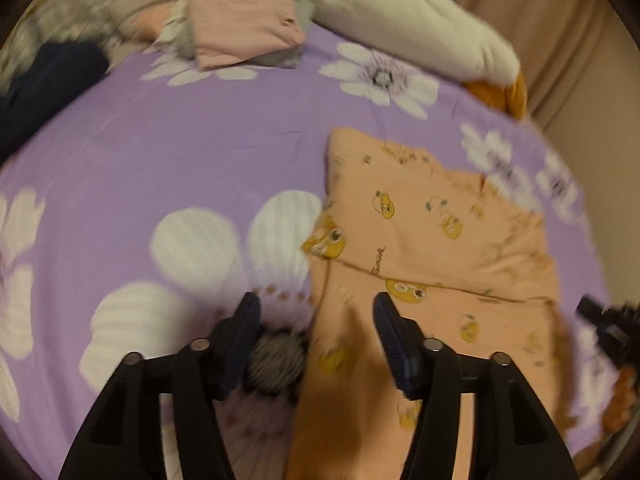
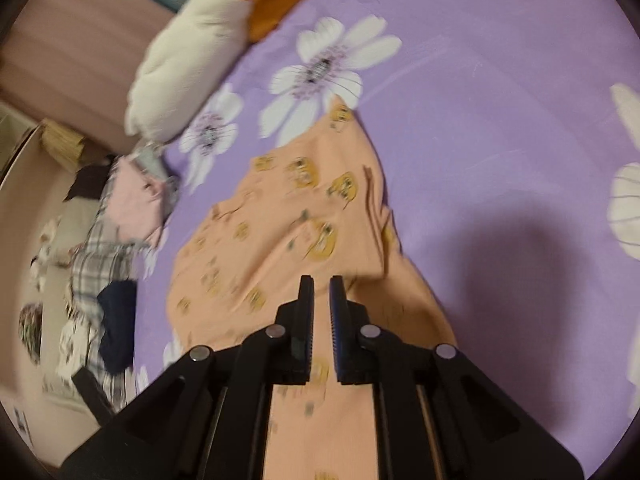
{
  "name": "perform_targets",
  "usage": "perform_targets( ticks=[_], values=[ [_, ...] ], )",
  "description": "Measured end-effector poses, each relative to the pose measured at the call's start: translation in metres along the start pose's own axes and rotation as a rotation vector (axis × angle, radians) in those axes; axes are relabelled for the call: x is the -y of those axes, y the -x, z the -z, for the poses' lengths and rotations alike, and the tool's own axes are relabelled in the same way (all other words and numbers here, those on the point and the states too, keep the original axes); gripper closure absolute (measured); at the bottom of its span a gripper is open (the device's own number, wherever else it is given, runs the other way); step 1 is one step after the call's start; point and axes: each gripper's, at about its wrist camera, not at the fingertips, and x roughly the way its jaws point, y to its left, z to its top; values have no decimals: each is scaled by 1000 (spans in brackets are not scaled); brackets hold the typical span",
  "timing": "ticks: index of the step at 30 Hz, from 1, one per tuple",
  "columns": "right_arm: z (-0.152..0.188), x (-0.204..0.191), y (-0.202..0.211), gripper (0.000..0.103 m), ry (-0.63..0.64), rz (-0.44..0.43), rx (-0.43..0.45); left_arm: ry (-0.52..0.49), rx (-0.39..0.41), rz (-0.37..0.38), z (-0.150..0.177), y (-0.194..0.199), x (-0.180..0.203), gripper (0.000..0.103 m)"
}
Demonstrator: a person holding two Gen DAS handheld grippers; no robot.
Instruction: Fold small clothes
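Centrally: peach garment (image 1: pixel 432 240) folded on purple bedsheet (image 1: pixel 180 140), left side clear; left gripper (image 1: pixel 316 316) jaws apart, right gripper (image 2: pixel 322 292) slightly parted, both empty.

Blurred, hidden and cut-off parts of the bed

Both views are smeared by blur, so the small yellow pictures on the peach garment (image 1: pixel 432 240) cannot be made out. The near end of the garment is cut off by the bottom edge and partly hidden behind the black fingers of the left gripper (image 1: pixel 316 312). The checked cloth (image 2: pixel 100 256) and the dark blue cloth (image 2: pixel 118 320) are blurred, and their shapes cannot be told. The orange cloth (image 1: pixel 500 94) is mostly hidden under the cream pillow (image 1: pixel 416 28). A black object (image 1: pixel 612 328) is cut off at the right edge.
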Motion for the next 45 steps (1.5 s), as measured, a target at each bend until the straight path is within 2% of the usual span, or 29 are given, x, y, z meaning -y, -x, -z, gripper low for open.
perform_targets(
  ticks=[1, 2, 4, 5, 7, 11, 13, 17, 19, 22, 24, 27, 29, 31, 33, 35, 37, 38, 39, 41, 45],
  values=[
    [6, -3, 8, 72, 20, -8, 2, 49, -8, 48, 5, 9, -15, 31],
    [14, -3, 23, 49, 46, -26, 1, 82, -29, 101, 11, 14, -27, 25],
    [28, 2, 41, 28, 67, -60, -6, 102, -128, 218, 23, 19, -42, 23],
    [40, 10, 54, 28, 72, -85, -3, 116, -176, 285, 32, 22, -50, 23],
    [53, 22, 64, 28, 71, -93, -24, 171, -207, 375, 52, 31, -67, 23],
    [87, 58, 81, 28, 22, -124, -71, 135, -277, 436, 86, 37, -73, 21],
    [107, 82, 85, 28, -21, -126, -98, 133, -259, 476, 98, 45, -72, 21],
    [130, 108, 79, 30, -93, -152, -172, 181, -328, 638, 118, 42, -65, 21],
    [140, 108, 82, 30, -90, -187, -158, 166, -355, 675, 123, 39, -54, 21],
    [151, 104, 77, 29, -81, -236, -184, 149, -342, 664, 127, 40, -41, 21],
    [155, 97, 73, 28, -71, -239, -183, 149, -352, 682, 130, 37, -30, 21],
    [155, 87, 67, 29, -62, -277, -199, 111, -312, 620, 134, 38, -14, 21],
    [156, 83, 60, 33, -57, -301, -217, 71, -280, 573, 139, 42, -5, 23],
    [158, 77, 56, 37, -23, -288, -212, 28, -267, 530, 142, 44, -1, 32],
    [160, 71, 55, 43, 5, -263, -195, 37, -255, 488, 144, 44, -1, 44],
    [161, 69, 54, 57, 30, -239, -180, 64, -253, 453, 145, 42, -9, 64],
    [161, 72, 51, 90, 40, -181, -171, 86, -255, 422, 145, 41, -17, 76],
    [160, 76, 48, 99, 24, -148, -167, 91, -253, 399, 145, 40, -20, 85],
    [159, 81, 45, 99, -4, -128, -169, 91, -250, 369, 146, 39, -21, 89],
    [157, 87, 44, 100, -34, -155, -167, 86, -238, 352, 147, 39, -21, 92],
    [157, 82, 45, 97, -3, -136, -136, 32, -203, 316, 149, 42, -15, 94]
  ],
)
